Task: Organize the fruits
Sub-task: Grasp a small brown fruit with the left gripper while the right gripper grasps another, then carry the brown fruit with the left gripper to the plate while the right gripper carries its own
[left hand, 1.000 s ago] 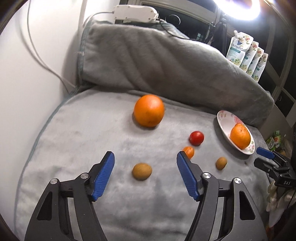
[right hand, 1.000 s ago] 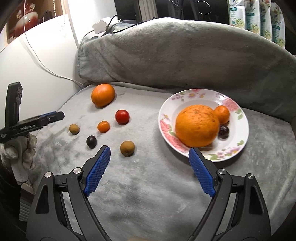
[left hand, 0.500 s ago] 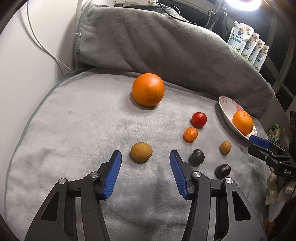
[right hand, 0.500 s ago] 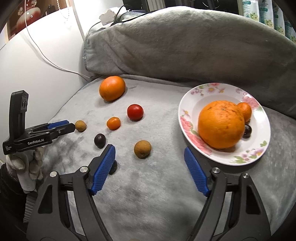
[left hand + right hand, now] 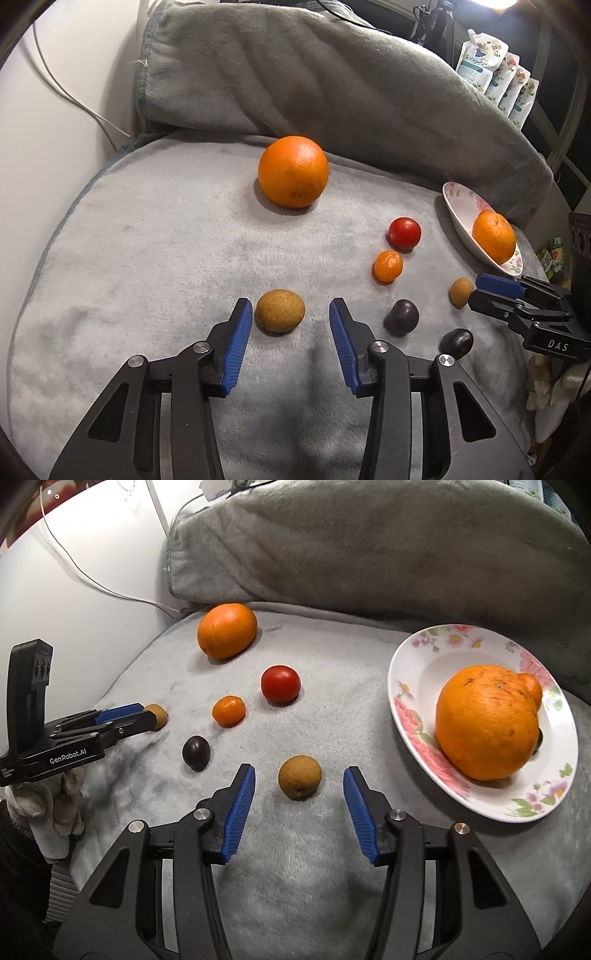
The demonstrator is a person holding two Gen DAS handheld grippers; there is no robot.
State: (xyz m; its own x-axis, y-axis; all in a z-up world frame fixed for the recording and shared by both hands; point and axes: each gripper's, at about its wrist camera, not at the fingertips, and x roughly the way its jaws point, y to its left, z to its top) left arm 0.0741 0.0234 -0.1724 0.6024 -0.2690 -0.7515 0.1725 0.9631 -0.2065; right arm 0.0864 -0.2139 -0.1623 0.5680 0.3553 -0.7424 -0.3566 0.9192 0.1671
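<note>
1. The left hand-held gripper has its jaws closing, a brown fruit between the blue pads, untouched.
2. The right hand-held gripper is closing too, around another brown fruit, gaps on both sides.
3. Both fruits lie on the grey blanket.
4. Farther off lie a dark plum, a small orange, a tomato and a large orange.
5. At right, the flowered plate holds a big orange.
</note>
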